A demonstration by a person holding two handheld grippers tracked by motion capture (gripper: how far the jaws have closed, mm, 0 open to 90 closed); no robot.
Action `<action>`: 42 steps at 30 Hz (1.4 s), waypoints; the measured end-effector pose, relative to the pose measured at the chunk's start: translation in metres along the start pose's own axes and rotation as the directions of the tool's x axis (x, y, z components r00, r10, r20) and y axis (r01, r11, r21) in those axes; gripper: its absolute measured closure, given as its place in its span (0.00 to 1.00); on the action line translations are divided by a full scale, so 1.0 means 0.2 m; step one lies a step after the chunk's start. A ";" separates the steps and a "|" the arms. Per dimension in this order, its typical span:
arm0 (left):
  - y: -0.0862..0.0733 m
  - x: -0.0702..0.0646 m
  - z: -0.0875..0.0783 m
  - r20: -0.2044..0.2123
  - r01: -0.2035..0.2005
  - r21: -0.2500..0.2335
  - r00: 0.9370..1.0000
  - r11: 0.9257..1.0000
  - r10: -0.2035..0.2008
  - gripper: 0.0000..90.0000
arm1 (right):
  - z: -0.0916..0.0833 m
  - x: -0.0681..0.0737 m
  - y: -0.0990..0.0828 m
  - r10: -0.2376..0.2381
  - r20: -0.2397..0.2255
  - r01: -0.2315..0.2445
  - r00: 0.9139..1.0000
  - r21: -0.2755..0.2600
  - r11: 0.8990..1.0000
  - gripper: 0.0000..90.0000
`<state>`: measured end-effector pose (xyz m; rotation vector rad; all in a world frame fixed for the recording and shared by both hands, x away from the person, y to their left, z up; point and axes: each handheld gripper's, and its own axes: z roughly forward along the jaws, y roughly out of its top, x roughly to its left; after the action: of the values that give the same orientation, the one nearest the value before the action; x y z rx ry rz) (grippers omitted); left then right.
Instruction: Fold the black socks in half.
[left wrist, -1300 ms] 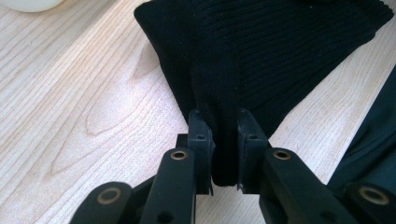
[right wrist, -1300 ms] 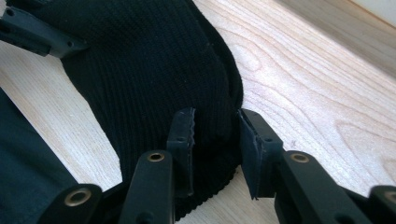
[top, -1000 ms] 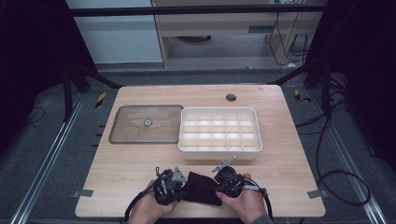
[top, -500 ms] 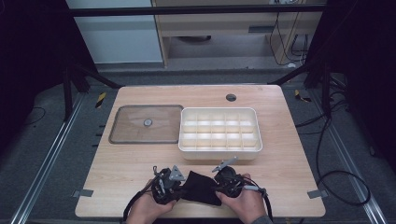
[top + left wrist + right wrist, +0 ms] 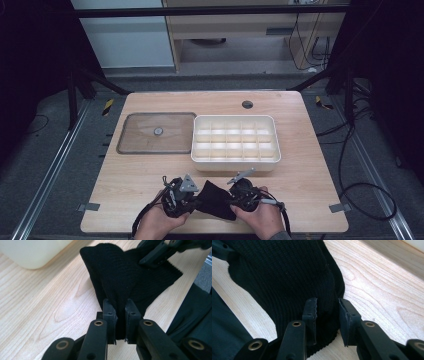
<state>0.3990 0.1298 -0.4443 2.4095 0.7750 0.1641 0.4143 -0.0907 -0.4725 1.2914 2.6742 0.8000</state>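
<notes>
A black knitted cloth (image 5: 215, 199), probably a sock or a small garment piece, was held between the two grippers at the six o'clock edge of the wooden desk (image 5: 300, 170), close in front of the person. The left gripper (image 5: 117, 312) was seen with its jaws pinched tightly on a gathered fold of the knit, the pads pressed close with only the bunched fabric between them, so that this end was firmly anchored. The right gripper (image 5: 327, 312) was seen with its jaws somewhat wider, a thicker roll of the same cloth lying between them; the pads appeared to bear on the fabric, though a little slack could be made out on one side. The cloth was thus stretched from about nine o'clock to three o'clock between the hands, presumably so that it could be spread, folded or rolled under tension. A white compartmented tray (image 5: 235, 160) stood just beyond, toward twelve o'clock, with its cells empty, likely placed there to receive the folded piece. A clear lid (image 5: 145, 145) with a small knob lay flat beside the tray at about ten o'clock, set aside so that the compartments were left open.
</notes>
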 end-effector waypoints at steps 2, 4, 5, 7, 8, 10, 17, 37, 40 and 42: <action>0.01 -0.01 -0.01 0.002 -0.002 -0.008 1.000 1.000 0.002 0.91 | 0.00 0.00 0.00 0.005 -0.005 -0.005 1.000 -0.001 1.000 0.77; 0.02 -0.02 -0.01 0.004 -0.009 -0.011 1.000 1.000 0.009 0.92 | 0.00 0.00 0.00 0.005 -0.008 -0.005 1.000 -0.002 1.000 0.77; 0.02 -0.02 -0.02 0.004 -0.010 -0.017 1.000 1.000 0.010 0.92 | 0.00 0.00 0.00 0.006 -0.008 -0.006 1.000 -0.001 1.000 0.77; 0.03 -0.03 -0.02 0.005 -0.015 -0.019 1.000 1.000 0.015 0.92 | 0.01 0.00 0.00 0.008 -0.009 -0.008 1.000 -0.002 1.000 0.77; 0.03 -0.03 -0.02 0.008 -0.017 -0.022 1.000 1.000 0.018 0.92 | 0.01 0.00 0.00 0.009 -0.010 -0.009 1.000 -0.003 1.000 0.77; 0.04 -0.04 -0.02 0.008 -0.019 -0.024 1.000 1.000 0.020 0.92 | 0.01 0.00 0.01 0.008 -0.012 -0.008 1.000 -0.004 1.000 0.77; 0.04 -0.05 -0.03 0.013 -0.023 -0.033 1.000 0.999 0.024 0.92 | 0.01 0.00 0.01 0.007 -0.018 -0.007 1.000 -0.006 1.000 0.77; 0.09 -0.11 -0.02 0.040 -0.057 -0.041 0.997 0.998 0.059 0.92 | 0.03 0.02 0.02 0.006 -0.031 -0.006 1.000 -0.014 1.000 0.77; 0.10 -0.13 0.00 0.051 -0.065 -0.040 0.996 0.997 0.067 0.92 | 0.03 0.02 0.02 0.008 -0.032 -0.009 0.999 -0.017 1.000 0.77; 0.11 -0.15 0.01 0.055 -0.076 -0.037 0.995 0.996 0.078 0.92 | 0.03 0.02 0.02 0.008 -0.034 -0.009 0.999 -0.017 1.000 0.77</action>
<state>0.3847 0.0981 -0.4314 2.4021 0.6493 0.1386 0.4159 -0.0845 -0.4749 1.2976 2.6831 0.8517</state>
